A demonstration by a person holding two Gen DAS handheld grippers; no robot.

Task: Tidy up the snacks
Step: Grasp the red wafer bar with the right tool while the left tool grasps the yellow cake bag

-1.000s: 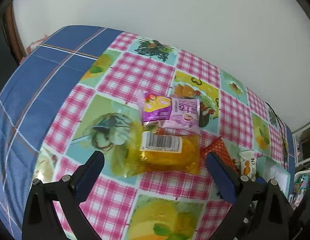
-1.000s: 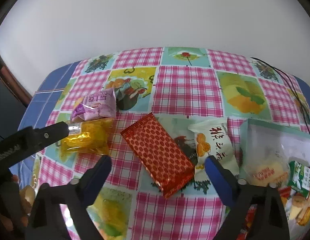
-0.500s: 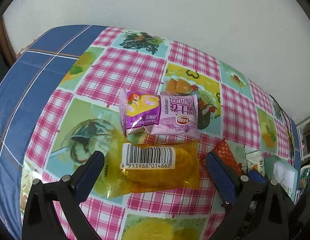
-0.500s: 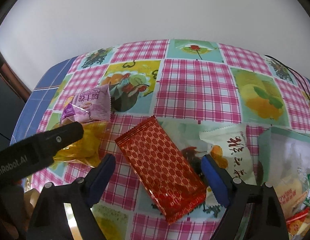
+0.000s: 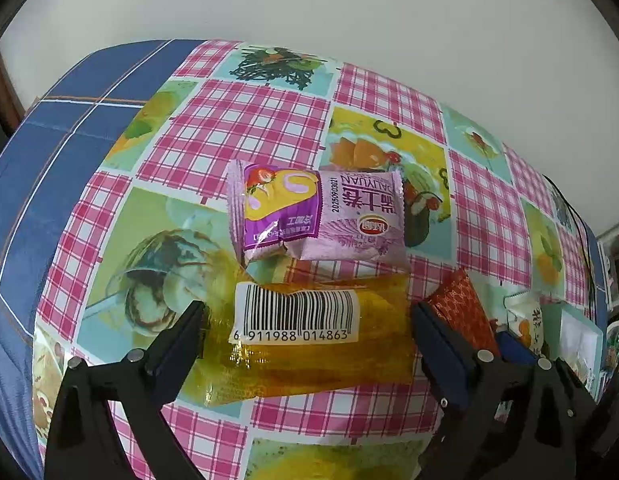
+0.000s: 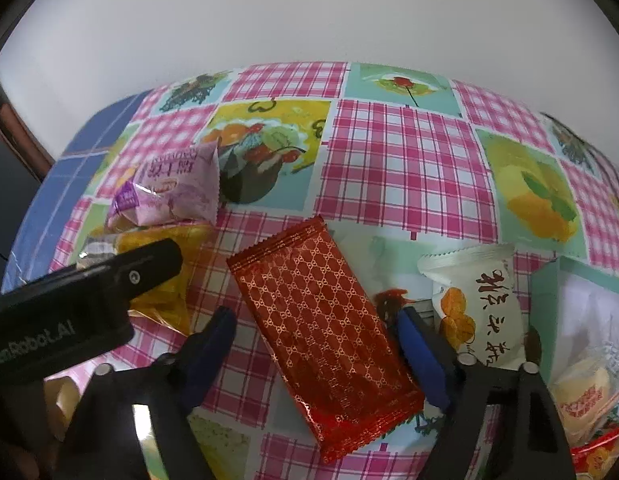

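Observation:
In the left wrist view my left gripper (image 5: pixel 307 316) is open, its fingers on either side of a yellow barcode packet (image 5: pixel 305 332) lying on the table. A purple snack packet (image 5: pixel 317 216) lies just beyond it. In the right wrist view my right gripper (image 6: pixel 315 328) is open, straddling a red patterned packet (image 6: pixel 321 324) that lies flat. A white packet with orange fruit print (image 6: pixel 481 304) lies right of it. The purple packet (image 6: pixel 173 188) and the yellow packet (image 6: pixel 165 240) lie at left, partly behind the left gripper's body.
A teal-rimmed box (image 6: pixel 549 280) with several snacks inside sits at the right edge. The table has a pink-checked fruit-print cloth (image 6: pixel 397 160) with a blue border (image 5: pixel 49 152) at left. A white wall lies behind. A cable (image 5: pixel 569 216) runs along the far right.
Both grippers have moved down and forward. The left now brackets the yellow packet, the right now brackets the red packet. The packets have not moved.

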